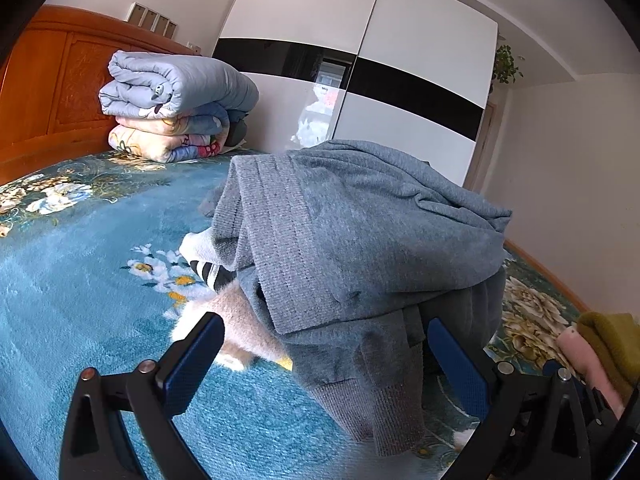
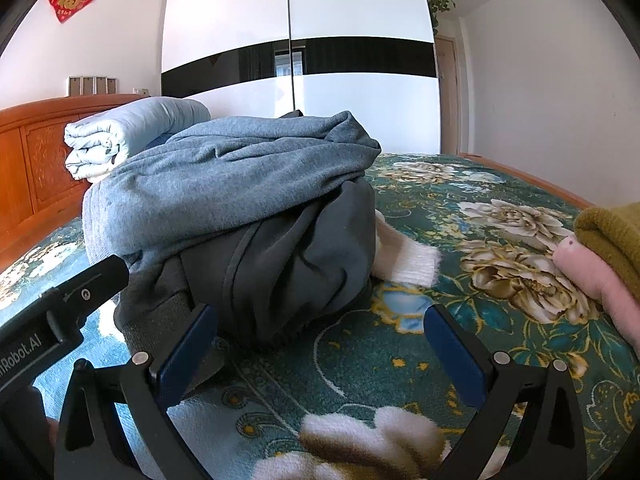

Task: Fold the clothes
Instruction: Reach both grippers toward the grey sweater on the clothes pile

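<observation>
A heap of clothes lies on the bed. On top is a grey-blue sweatshirt (image 1: 360, 224) (image 2: 224, 176), with a darker grey garment (image 2: 288, 252) under it. White, striped and pink-beige pieces (image 1: 208, 268) poke out at the heap's left side. My left gripper (image 1: 324, 334) stands open just in front of the heap, the sweatshirt's ribbed cuff (image 1: 380, 408) hanging between its blue pads without being pinched. My right gripper (image 2: 320, 320) is open too, low over the floral blanket at the heap's near right edge, holding nothing. The left gripper's black body (image 2: 60, 312) shows at the left.
The bed is covered by a teal floral blanket (image 2: 460, 264). Folded quilts (image 1: 176, 108) are stacked against the wooden headboard (image 1: 48, 88). Folded mustard and pink clothes (image 2: 608, 248) lie at the right. A white and black wardrobe (image 2: 300, 60) stands behind the bed.
</observation>
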A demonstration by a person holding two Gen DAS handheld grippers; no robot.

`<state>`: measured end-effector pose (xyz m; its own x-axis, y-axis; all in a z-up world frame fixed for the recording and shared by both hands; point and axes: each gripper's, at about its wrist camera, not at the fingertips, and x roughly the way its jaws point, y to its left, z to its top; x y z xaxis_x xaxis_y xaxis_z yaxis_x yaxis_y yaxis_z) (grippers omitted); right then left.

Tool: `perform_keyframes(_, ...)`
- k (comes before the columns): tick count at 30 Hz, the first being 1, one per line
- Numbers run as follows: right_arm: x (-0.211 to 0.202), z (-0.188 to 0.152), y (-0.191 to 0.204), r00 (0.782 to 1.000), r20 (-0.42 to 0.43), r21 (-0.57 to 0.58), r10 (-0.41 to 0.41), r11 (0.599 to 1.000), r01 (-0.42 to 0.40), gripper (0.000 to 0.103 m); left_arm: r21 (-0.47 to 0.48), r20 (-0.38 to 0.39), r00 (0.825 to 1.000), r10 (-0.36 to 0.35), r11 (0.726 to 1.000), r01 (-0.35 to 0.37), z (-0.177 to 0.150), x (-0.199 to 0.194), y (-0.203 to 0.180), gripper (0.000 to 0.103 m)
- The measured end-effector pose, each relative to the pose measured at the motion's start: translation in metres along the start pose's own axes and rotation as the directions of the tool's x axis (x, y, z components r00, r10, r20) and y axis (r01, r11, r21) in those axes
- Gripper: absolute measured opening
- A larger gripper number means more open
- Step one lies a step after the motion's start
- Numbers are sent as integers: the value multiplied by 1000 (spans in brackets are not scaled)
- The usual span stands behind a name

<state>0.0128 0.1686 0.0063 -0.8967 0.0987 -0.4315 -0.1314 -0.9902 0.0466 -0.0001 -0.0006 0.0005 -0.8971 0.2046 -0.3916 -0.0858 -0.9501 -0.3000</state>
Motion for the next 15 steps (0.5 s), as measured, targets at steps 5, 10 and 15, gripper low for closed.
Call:
perform_keyframes(5,1,0,1,1000,-5,-6,-5,1000,5,103,-5,-6,1000,-5,1000,5,6,3,4,103)
perform_keyframes(10,3,0,3,1000,-12,-16,-16,1000,15,103,-3,-8,1000,-14,1000,14,2,1,0,103)
perform_keyframes(15,4,0,4,1000,-22,-27,-18,999,17,103,-14,-18,999,-34,999,34,5,-1,2,103)
